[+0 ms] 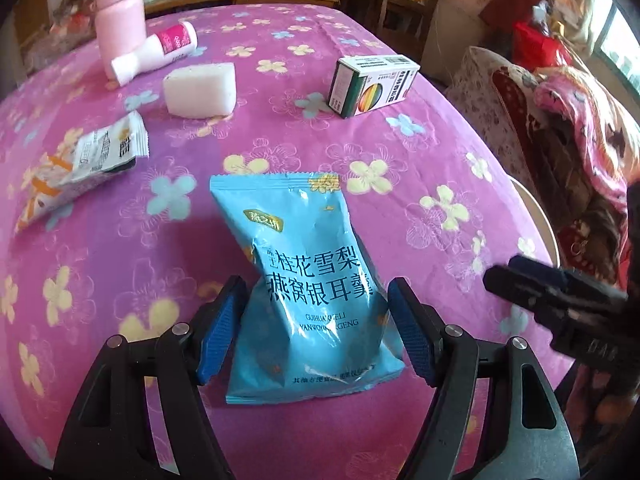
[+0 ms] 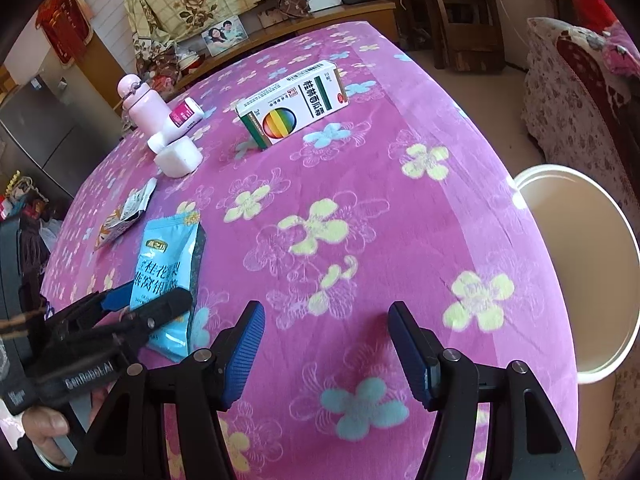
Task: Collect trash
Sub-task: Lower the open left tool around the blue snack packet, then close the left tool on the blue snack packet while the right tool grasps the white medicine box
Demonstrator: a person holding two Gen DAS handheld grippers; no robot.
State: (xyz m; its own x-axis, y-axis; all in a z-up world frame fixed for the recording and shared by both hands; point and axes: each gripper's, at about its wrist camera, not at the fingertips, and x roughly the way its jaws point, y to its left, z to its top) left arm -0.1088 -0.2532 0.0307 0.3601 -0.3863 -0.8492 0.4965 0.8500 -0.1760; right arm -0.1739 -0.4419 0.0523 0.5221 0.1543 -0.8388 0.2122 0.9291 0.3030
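Observation:
A blue snack packet (image 1: 308, 280) lies on the pink flowered tablecloth (image 1: 400, 128). My left gripper (image 1: 316, 320) is open, its blue pads on either side of the packet's lower half, not pressing it. The packet also shows in the right wrist view (image 2: 168, 272), with the left gripper (image 2: 140, 300) around it. My right gripper (image 2: 326, 344) is open and empty above the cloth near the table's front edge. A torn white and orange wrapper (image 1: 84, 164) lies left of the packet. A white bin (image 2: 580, 264) stands on the floor right of the table.
A medicine box (image 1: 368, 84), a white block (image 1: 200, 90), a white and pink bottle (image 1: 160, 52) and a pink flask (image 1: 120, 16) stand farther back on the table. A covered sofa (image 1: 560, 120) is to the right. The right gripper's side (image 1: 560, 304) shows at the right.

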